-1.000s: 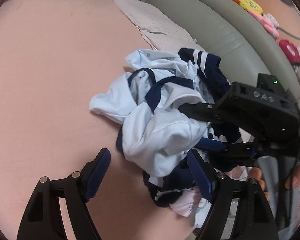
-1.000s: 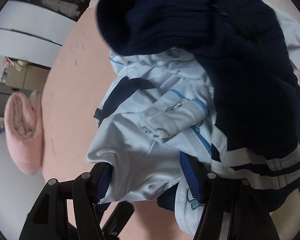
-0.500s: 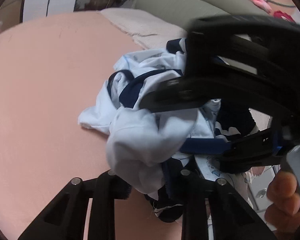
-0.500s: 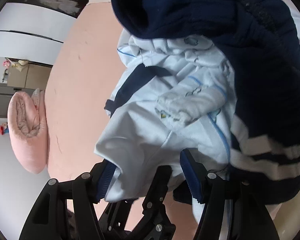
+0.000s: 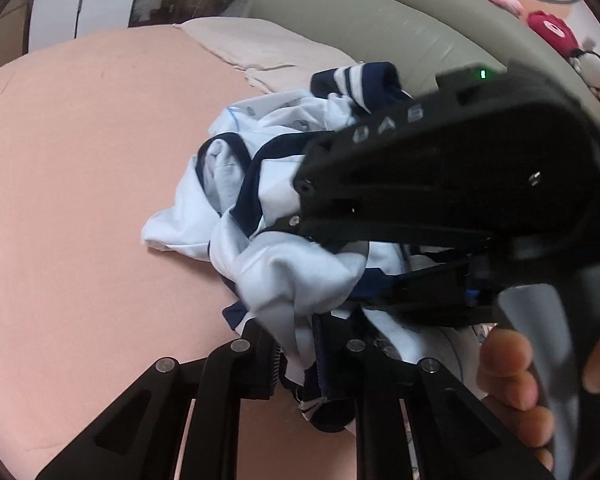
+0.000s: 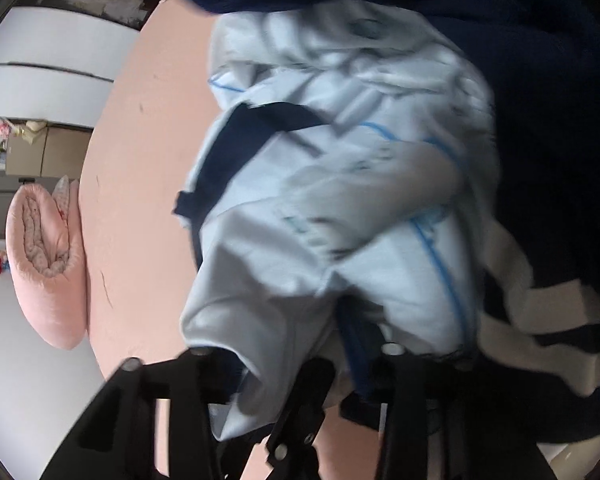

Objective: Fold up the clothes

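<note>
A crumpled pile of clothes lies on the pink bed sheet (image 5: 80, 200). On top is a light blue garment (image 5: 276, 268) with navy trim; behind it is a navy garment with white stripes (image 5: 364, 80). My left gripper (image 5: 300, 360) is shut on a low fold of the light blue garment. My right gripper (image 5: 332, 258) comes in from the right, held by a hand (image 5: 512, 380), its jaws drawn in on a bunch of the same cloth. In the right wrist view the light blue garment (image 6: 300, 280) fills the space between the right gripper (image 6: 292, 360) fingers, and the navy garment (image 6: 540, 120) hangs above.
A grey padded headboard (image 5: 380, 20) with plush toys (image 5: 548, 28) runs along the back right. A beige blanket (image 5: 268, 52) lies behind the pile. A rolled pink quilt (image 6: 44, 260) sits at the far bed edge. Pink sheet (image 6: 140, 160) stretches to the left.
My left gripper went from open to shut on the light blue garment. The right gripper's fingers have drawn closer together on the cloth, and the bunch has lifted slightly.
</note>
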Demonstrator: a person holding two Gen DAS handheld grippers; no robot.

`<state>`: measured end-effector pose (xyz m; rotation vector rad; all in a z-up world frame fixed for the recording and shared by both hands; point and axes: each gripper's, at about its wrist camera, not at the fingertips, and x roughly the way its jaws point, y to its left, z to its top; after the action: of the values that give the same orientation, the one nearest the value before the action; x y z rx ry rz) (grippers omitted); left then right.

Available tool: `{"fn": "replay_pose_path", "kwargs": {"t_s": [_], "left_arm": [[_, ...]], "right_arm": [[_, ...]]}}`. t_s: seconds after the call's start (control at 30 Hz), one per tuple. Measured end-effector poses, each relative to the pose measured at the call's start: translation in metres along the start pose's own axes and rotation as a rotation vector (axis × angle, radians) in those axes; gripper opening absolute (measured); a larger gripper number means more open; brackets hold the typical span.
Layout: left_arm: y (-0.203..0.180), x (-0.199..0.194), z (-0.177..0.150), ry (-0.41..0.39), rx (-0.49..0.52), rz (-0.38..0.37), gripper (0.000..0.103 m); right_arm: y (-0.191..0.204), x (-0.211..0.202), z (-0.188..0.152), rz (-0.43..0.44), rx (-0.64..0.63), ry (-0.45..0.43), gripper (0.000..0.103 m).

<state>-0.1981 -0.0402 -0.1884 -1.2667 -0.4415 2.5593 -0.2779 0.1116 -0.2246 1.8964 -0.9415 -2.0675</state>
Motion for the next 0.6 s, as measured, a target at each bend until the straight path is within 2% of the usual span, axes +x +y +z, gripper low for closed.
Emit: {"fn": "replay_pose_path", "kwargs": {"t_s": [0.17, 0.37, 0.43, 0.53, 0.6], "left_arm": [[0.006, -0.001, 0.001, -0.008, -0.043, -0.011, 0.011], [0.008, -0.006, 0.004, -0.025, -0.048, -0.014, 0.009], [0.006, -0.012, 0.005, -0.044, -0.026, -0.011, 0.008], [0.0, -0.02, 0.011, -0.067, 0.02, -0.007, 0.008], [-0.012, -0.024, 0.017, -0.091, 0.053, -0.002, 0.007]], "right_arm": [[-0.014, -0.011, -0.005, 0.096, 0.043, -0.05, 0.013], [-0.016, -0.018, -0.018, 0.137, 0.024, -0.089, 0.01], [-0.017, -0.022, -0.008, 0.149, 0.018, -0.095, 0.01], [0.013, -0.019, -0.015, 0.142, -0.064, -0.137, 0.01], [0.03, -0.026, -0.018, 0.1, -0.165, -0.183, 0.01]]}}
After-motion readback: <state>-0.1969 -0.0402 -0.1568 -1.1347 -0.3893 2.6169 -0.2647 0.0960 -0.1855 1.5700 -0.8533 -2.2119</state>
